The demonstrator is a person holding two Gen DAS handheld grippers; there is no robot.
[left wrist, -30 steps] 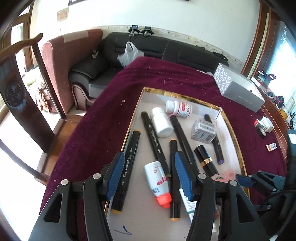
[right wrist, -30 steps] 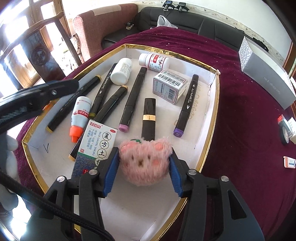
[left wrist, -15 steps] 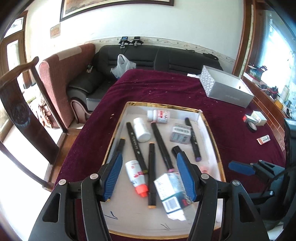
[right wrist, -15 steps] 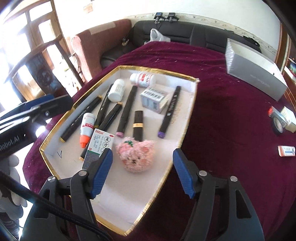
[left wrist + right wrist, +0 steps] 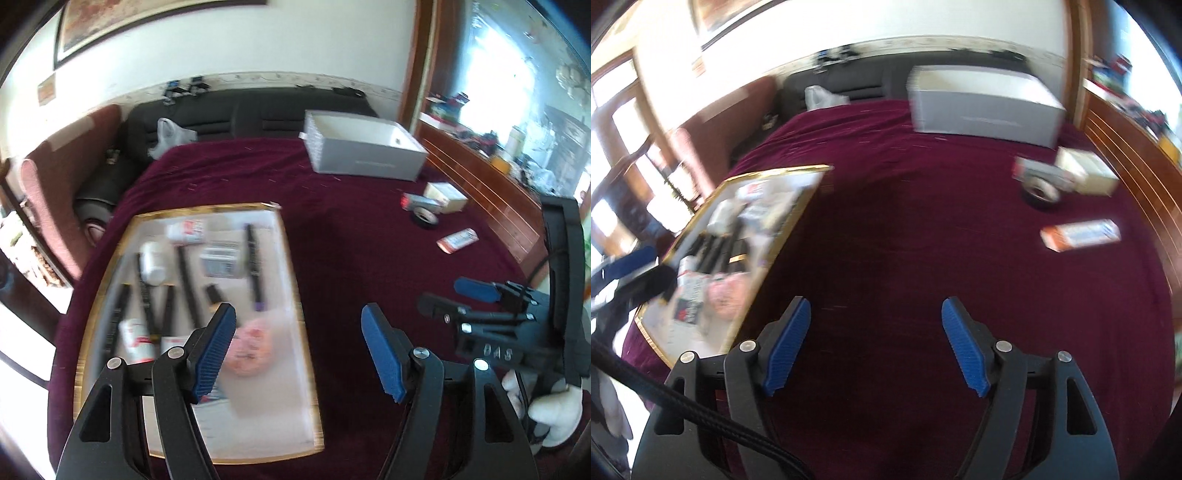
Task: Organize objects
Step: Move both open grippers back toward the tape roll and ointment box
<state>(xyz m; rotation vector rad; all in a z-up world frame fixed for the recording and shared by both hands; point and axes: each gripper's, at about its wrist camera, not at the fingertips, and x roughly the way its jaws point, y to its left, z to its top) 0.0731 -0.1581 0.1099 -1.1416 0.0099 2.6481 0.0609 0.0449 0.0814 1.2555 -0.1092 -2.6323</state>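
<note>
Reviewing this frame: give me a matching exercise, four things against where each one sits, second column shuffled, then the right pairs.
Things:
1. pink plush toy
2. grey box
3. tape roll
4. white plastic bag

Places:
A. on the black sofa behind the table
B. on the cloth near the table's right edge, outside the tray
C. at the table's far end, on the maroon cloth
D. inside the gold-rimmed tray, among markers and bottles

Pairs: 1-D, 2-C, 3-B, 4-A
</note>
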